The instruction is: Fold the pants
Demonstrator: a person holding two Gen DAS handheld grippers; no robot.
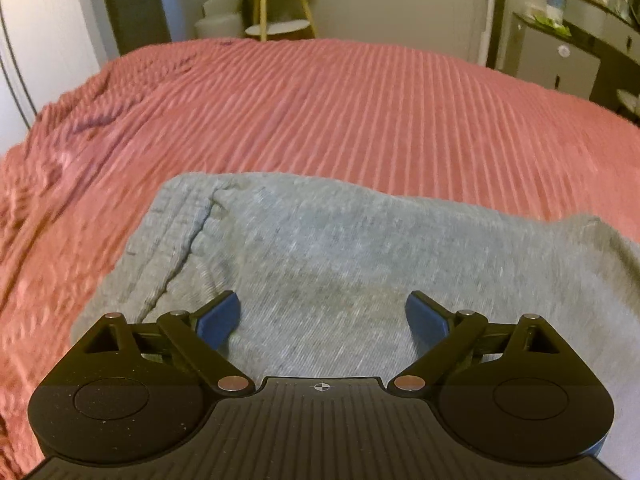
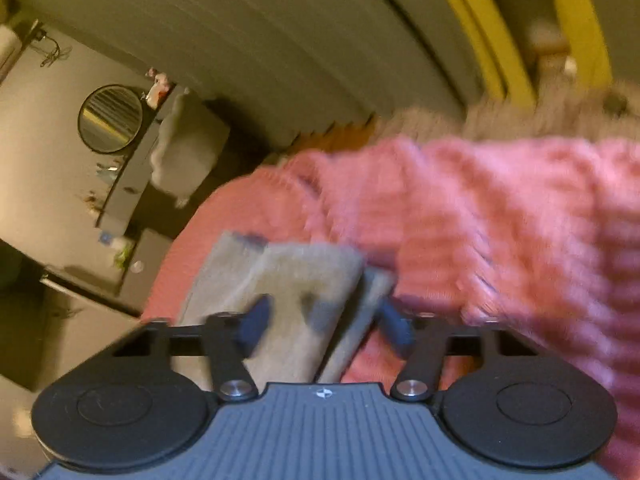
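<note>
Grey pants (image 1: 340,264) lie on a pink ribbed bedspread (image 1: 320,108), with a pocket seam at their left. My left gripper (image 1: 322,316) hovers over the pants with its blue pads wide apart and nothing between them. In the blurred, tilted right wrist view, a folded part of the pants (image 2: 296,292) lies between the fingers of my right gripper (image 2: 324,320). The fingers stand apart and the cloth does not look clamped. The bedspread (image 2: 500,220) fills the right of that view.
A yellow-legged side table (image 1: 276,8) and white round stools stand beyond the bed's far edge. A grey cabinet (image 1: 560,60) with small items stands at the far right. A round mirror (image 2: 110,118) hangs on the wall. Open bedspread lies beyond and left of the pants.
</note>
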